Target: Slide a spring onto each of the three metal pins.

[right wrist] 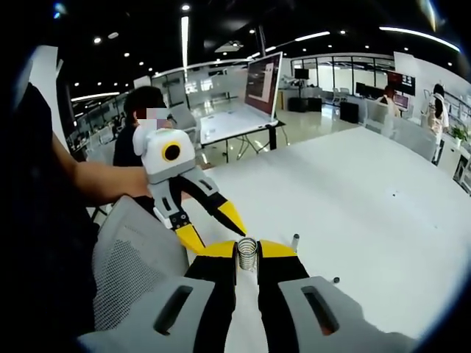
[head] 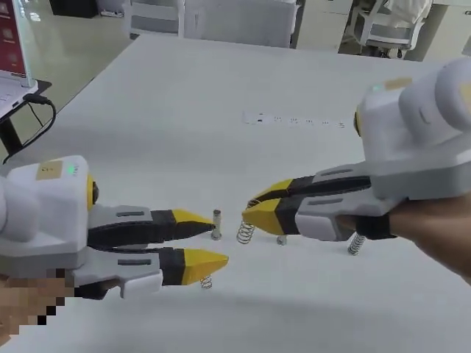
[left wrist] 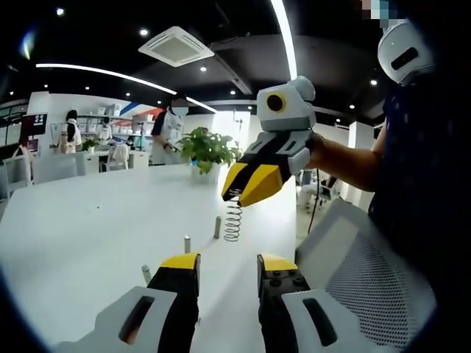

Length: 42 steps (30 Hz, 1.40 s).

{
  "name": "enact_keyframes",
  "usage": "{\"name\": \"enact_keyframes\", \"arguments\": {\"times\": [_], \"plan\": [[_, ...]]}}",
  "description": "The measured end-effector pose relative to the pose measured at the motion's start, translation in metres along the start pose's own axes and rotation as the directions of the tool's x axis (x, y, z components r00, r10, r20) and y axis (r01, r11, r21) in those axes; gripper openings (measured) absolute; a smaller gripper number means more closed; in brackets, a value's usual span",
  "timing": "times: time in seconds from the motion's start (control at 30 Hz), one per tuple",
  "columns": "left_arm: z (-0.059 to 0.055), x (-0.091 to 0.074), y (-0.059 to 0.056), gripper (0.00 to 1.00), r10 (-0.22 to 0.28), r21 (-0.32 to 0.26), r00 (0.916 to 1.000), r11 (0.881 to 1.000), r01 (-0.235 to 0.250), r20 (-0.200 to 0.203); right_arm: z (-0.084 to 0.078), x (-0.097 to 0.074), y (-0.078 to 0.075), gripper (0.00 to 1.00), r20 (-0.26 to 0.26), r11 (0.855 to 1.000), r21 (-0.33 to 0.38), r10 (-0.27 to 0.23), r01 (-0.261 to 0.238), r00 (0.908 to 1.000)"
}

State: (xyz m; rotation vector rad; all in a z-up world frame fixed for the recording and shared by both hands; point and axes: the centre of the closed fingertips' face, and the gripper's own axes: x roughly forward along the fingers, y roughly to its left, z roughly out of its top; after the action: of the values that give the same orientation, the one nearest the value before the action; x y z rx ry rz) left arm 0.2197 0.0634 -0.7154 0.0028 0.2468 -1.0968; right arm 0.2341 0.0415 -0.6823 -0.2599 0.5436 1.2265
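Working over the white table (head: 184, 110), we are holding the right gripper (head: 250, 207) low, its jaws clamped on the top of a spring (head: 245, 232) that is hanging just beside an upright metal pin (head: 216, 224). The left gripper (head: 219, 238) is hovering opposite, jaws apart, gripping nothing. A second spring (head: 206, 282) is lying on the table under it; a third spring (head: 356, 244) is sitting farther right, below our wrist.

Nothing legible: the row of small dark marks (head: 294, 120) on the white worktop (head: 184, 88), twelve o'clock, is too small; the red screen (head: 10, 37), ten o'clock, blurred.
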Motion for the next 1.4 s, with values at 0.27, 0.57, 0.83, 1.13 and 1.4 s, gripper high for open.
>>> {"name": "enact_keyframes", "arguments": {"times": [0.27,0.57,0.83,1.13,1.4], "plan": [[-0.008,-0.006,0.010,0.37,0.048,0.002,0.9988,0.999,-0.048,-0.008,-0.002,-0.012,-0.020,0.07,-0.016,0.998,-0.004,-0.055,0.055,0.9984],[-0.020,-0.010,0.017,0.45,0.083,0.004,0.9960,0.997,-0.083,-0.031,-0.007,-0.020,-0.048,0.07,-0.036,0.993,-0.005,-0.120,0.120,0.9922],[-0.033,-0.011,0.019,0.56,0.104,0.015,0.9924,0.995,-0.103,-0.066,-0.017,-0.021,-0.069,0.07,-0.064,0.984,-0.012,-0.177,0.177,0.9820],[-0.042,-0.015,0.021,0.62,0.123,0.006,0.9891,0.992,-0.123,-0.081,-0.025,-0.015,-0.088,0.07,-0.057,0.976,0.005,-0.217,0.218,0.9744],[-0.044,-0.017,0.020,0.66,0.125,0.004,0.9884,0.992,-0.125,-0.086,-0.036,-0.003,-0.099,0.07,-0.067,0.969,0.007,-0.246,0.247,0.9670]]}}
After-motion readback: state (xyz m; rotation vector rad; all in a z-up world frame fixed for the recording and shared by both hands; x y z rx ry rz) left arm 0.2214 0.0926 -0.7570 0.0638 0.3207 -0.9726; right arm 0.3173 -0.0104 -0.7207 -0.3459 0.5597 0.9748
